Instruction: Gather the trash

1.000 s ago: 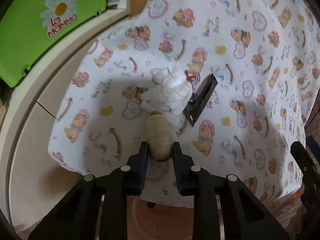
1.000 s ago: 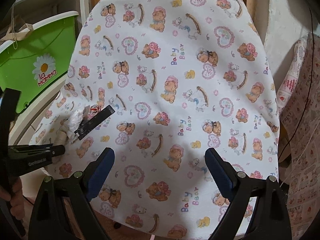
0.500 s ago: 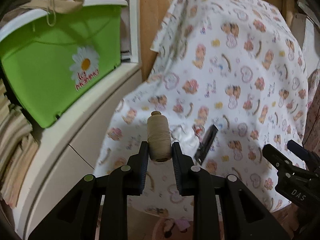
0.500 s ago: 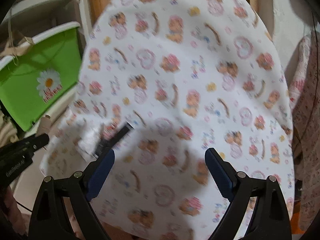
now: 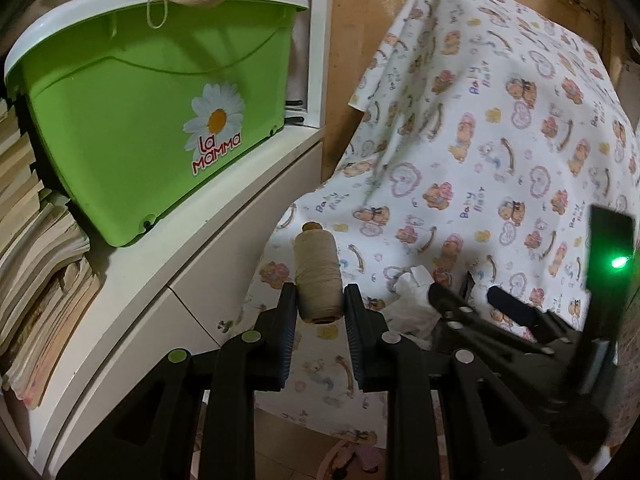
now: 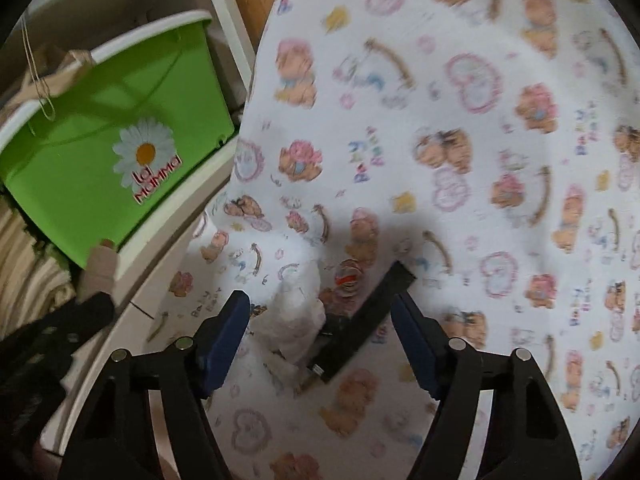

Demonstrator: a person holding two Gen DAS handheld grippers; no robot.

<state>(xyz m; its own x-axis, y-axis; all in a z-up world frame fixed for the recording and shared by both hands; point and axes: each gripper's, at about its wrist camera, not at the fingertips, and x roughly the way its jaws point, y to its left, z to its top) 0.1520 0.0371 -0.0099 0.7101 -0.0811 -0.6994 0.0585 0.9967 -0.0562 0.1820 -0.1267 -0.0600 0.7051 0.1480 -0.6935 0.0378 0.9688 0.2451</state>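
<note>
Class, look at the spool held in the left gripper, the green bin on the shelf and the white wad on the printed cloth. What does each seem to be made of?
Spool: beige thread or twine, matte, fine wound strands.
Green bin: moulded plastic, smooth with a slight sheen, white rim.
White wad: probably tissue paper, soft and crumpled; the blur leaves it uncertain.

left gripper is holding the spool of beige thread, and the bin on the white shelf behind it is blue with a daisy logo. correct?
Not quite: the bin is green, not blue, as the left wrist view shows. The rest holds: the left gripper is clamped on the spool of beige thread, and the bin sits on the white shelf and carries a daisy logo.
</note>
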